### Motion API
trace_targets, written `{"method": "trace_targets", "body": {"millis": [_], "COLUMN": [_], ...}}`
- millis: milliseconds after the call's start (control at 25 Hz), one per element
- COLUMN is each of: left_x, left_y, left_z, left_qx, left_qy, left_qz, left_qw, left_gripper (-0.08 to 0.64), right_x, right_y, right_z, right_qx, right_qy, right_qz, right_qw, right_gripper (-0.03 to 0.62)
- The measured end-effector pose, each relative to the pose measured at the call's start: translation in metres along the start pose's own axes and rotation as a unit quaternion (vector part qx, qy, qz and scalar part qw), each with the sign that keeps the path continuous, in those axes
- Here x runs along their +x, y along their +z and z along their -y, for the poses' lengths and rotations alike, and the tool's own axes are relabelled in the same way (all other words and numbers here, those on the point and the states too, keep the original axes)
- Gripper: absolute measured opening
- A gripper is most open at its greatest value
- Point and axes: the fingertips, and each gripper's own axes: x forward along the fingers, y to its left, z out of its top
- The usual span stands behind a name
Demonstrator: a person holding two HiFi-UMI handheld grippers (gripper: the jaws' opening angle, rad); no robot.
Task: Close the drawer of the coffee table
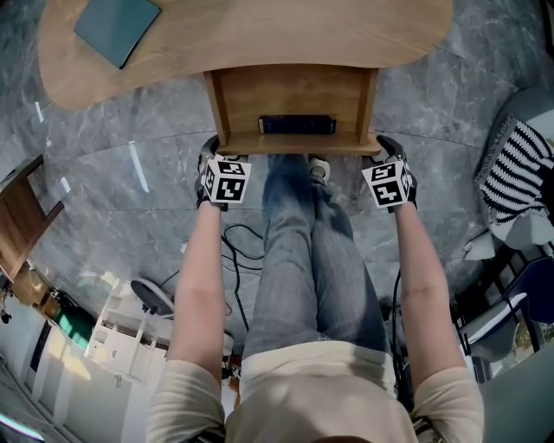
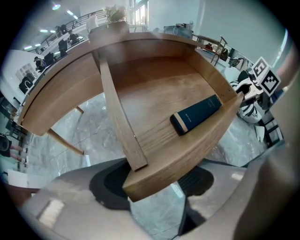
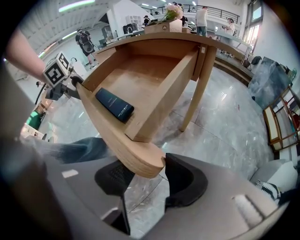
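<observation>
The wooden coffee table (image 1: 260, 26) has its drawer (image 1: 294, 95) pulled out toward me. A dark blue flat box (image 1: 297, 125) lies inside it, near the front panel (image 1: 294, 144). My left gripper (image 1: 210, 147) points down at the panel's left end. In the left gripper view (image 2: 154, 185) the panel's corner (image 2: 145, 180) sits between the jaws and both pads meet the wood. My right gripper (image 1: 389, 149) is at the right end. Its jaws (image 3: 147, 180) hold the rounded corner (image 3: 140, 161), with one pad (image 3: 180, 178) pressed against the end.
A teal book (image 1: 117, 26) lies on the tabletop. My legs in jeans (image 1: 303, 251) stand right before the drawer. A striped cushion (image 1: 515, 169) on a chair is at the right, a white rack (image 1: 121, 333) and cables (image 1: 242, 251) at the lower left.
</observation>
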Motion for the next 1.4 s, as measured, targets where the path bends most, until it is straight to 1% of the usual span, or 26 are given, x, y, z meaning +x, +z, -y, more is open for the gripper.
{"method": "trace_targets", "body": {"millis": [240, 560, 800, 1080, 1400], "left_x": [-0.021, -0.039, -0.047, -0.056, -0.055], "left_y": [0.007, 0.010, 0.013, 0.017, 0.022], "left_z": [0.002, 0.001, 0.002, 0.001, 0.009], "left_qx": [-0.008, -0.005, -0.003, -0.003, 0.003], "left_qy": [-0.010, -0.021, -0.030, -0.031, -0.038], "left_qz": [0.006, 0.003, -0.002, 0.008, 0.003], "left_qw": [0.9999, 0.9998, 0.9996, 0.9995, 0.9993], "left_gripper": [0.281, 0.278, 0.276, 0.275, 0.267], "right_x": [-0.020, -0.038, -0.046, -0.054, -0.053], "right_y": [0.006, 0.010, 0.013, 0.018, 0.022], "right_z": [-0.001, -0.003, -0.002, -0.001, 0.014], "right_qx": [0.018, 0.024, 0.025, 0.024, 0.015], "right_qy": [0.010, 0.003, -0.003, -0.009, -0.016], "right_qz": [-0.003, -0.017, -0.023, -0.032, -0.043], "right_qw": [1.000, 1.000, 0.999, 0.999, 0.999], "right_gripper": [0.192, 0.187, 0.186, 0.186, 0.187]}}
